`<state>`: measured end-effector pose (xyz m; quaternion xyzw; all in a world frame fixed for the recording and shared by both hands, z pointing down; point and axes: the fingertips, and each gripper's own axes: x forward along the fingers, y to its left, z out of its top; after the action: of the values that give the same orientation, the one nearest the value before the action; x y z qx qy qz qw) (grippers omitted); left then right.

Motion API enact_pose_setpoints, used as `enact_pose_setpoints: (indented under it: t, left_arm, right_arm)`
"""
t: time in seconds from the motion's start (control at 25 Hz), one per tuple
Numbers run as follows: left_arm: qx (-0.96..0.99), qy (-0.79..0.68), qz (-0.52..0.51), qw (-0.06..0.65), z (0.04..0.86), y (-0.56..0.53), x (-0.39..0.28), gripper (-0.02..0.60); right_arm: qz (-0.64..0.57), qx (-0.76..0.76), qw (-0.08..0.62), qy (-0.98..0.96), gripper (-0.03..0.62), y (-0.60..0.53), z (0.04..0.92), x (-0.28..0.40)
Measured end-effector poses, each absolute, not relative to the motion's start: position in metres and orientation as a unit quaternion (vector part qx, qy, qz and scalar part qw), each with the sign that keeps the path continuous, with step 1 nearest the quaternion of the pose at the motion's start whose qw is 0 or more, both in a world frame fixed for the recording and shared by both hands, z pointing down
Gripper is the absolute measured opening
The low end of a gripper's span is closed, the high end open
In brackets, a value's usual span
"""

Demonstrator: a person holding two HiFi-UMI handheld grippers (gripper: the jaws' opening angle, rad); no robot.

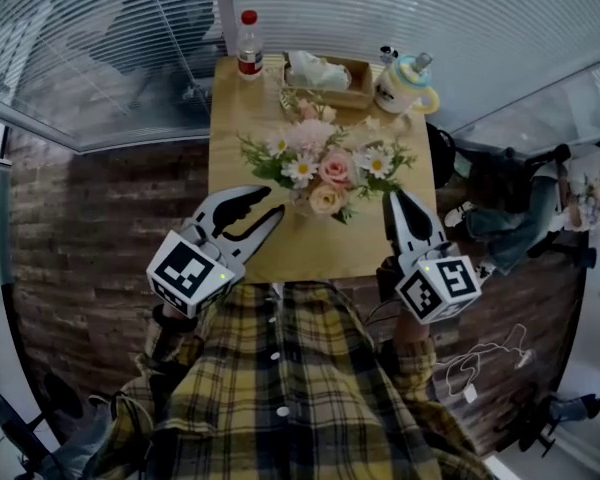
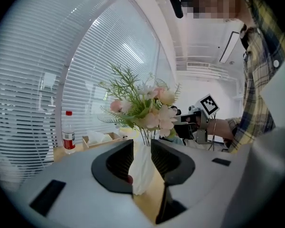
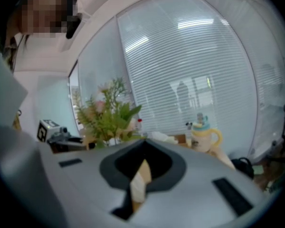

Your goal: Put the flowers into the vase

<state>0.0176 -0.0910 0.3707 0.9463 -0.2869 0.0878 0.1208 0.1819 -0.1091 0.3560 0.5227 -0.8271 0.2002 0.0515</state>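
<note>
1. The flowers stand as a full bunch in the white vase at the middle of the desk, stems upright. By the look of it, the placing is done.
2. They look like pale pink, cream and white blooms with daisies among feathery green sprigs that spread wider than the vase, so from above the vase is nearly hidden.
3. From your left tool the vase lies straight ahead, just off the tips and in line with the gap. The jaws stand apart and the pads press on nothing.
4. Your right tool sits on the other side of the bunch, a little further off. Its jaws are together and empty.
5. The left tool is the nearer one. Any nudge should come level from that side, low on the vase, since the bunch looks top-heavy.
6. A bottle stands at the far edge.
</note>
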Motion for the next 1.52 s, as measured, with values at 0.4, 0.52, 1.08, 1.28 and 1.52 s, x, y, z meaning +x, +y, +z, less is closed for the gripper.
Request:
enact_pose_setpoints:
  t: [0.4, 0.52, 1.08, 1.28, 1.52]
  left_arm:
    - [0.919, -0.364, 0.041, 0.147, 0.336, -0.105, -0.009, 0.009]
    - [0.915, -0.384, 0.021, 0.124, 0.312, -0.107, -0.015, 0.009]
    - [0.900, -0.419, 0.021, 0.116, 0.270, -0.124, -0.023, 0.009]
    - [0.899, -0.419, 0.022, 0.127, 0.276, -0.131, -0.027, 0.009]
    - [0.896, -0.423, 0.021, 0.135, 0.278, -0.129, -0.033, 0.009]
  right_arm:
    - [0.175, 0.530, 0.033, -0.829, 0.012, -0.111, 0.330, 0.193]
    - [0.161, 0.525, 0.028, -0.835, 0.012, -0.112, 0.314, 0.191]
    - [0.100, 0.499, 0.040, -0.860, 0.011, -0.124, 0.257, 0.177]
    - [0.099, 0.498, 0.051, -0.860, 0.011, -0.131, 0.263, 0.170]
    - [0.102, 0.499, 0.060, -0.858, 0.011, -0.131, 0.268, 0.167]
